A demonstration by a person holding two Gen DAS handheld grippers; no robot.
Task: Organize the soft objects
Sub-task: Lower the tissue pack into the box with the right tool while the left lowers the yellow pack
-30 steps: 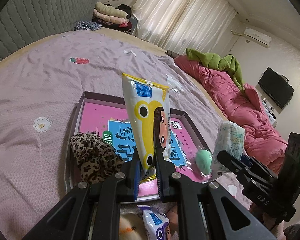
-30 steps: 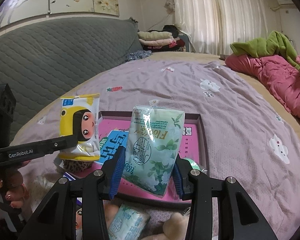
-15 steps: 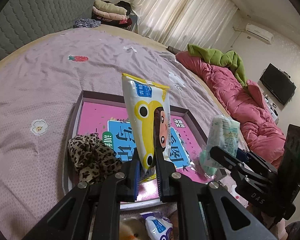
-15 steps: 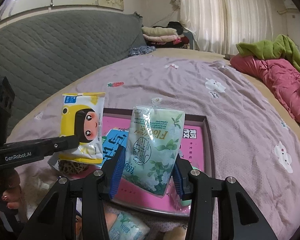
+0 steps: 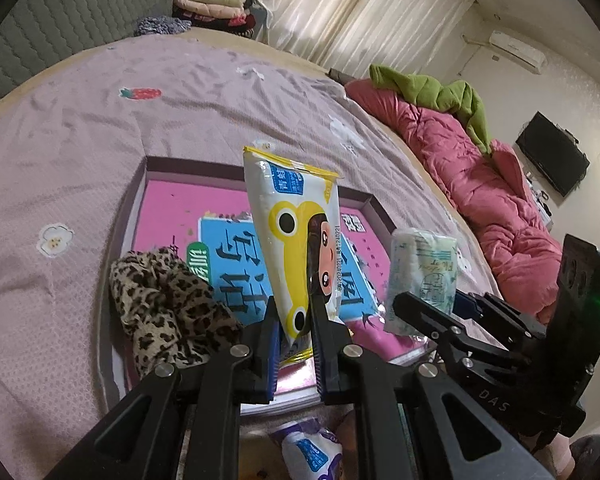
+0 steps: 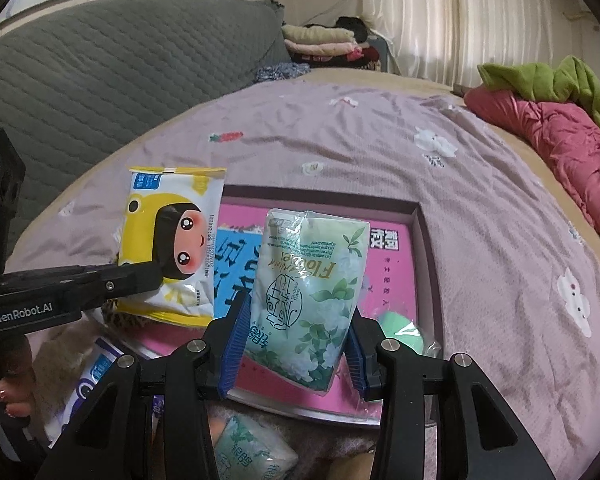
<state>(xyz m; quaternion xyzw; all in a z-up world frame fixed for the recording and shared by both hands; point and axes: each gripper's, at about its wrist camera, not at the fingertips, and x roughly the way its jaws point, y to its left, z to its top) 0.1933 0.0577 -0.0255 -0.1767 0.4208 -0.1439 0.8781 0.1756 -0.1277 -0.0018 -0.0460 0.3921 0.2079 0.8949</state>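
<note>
Bedroom: wide bed under a mauve sheet [image 6: 380, 152] with small appliqué figures, grey quilted headboard behind, pink duvet heaped on the far right.

Nearest, below both tools: loose soft packets not yet sorted, one blue-and-white [image 5: 312, 452], one pale green [image 6: 252, 456].

Left gripper [image 5: 294, 344]: jaws narrow, clamped on the lower end of the yellow cartoon tissue pack [image 5: 296, 240]. Pack stands nearly upright, long axis running up and away from the fingers, top leaning slightly left in the left wrist view.

Right gripper [image 6: 296, 356]: jaws closed across the width of the green floral tissue pack [image 6: 312, 296], gripping its lower half. Long axis also upright, tilted a little.

Just beyond both: the shallow tray [image 6: 424, 240], pink-lined, printed blue sheet on its floor. Both packs hang over its near half, yellow toward the left, green toward the right. Already in the tray: leopard-print scrunchie [image 5: 168, 304] at the near-left corner, mint-green sponge [image 6: 400, 330] at the near-right.

Judgement: the coming move is a set-down, straight ahead and down. Open floor lies in the tray's middle and far half. Each pack must tip from upright to flat, clear of scrunchie and sponge. Neither hand looks clearly nearer.
</note>
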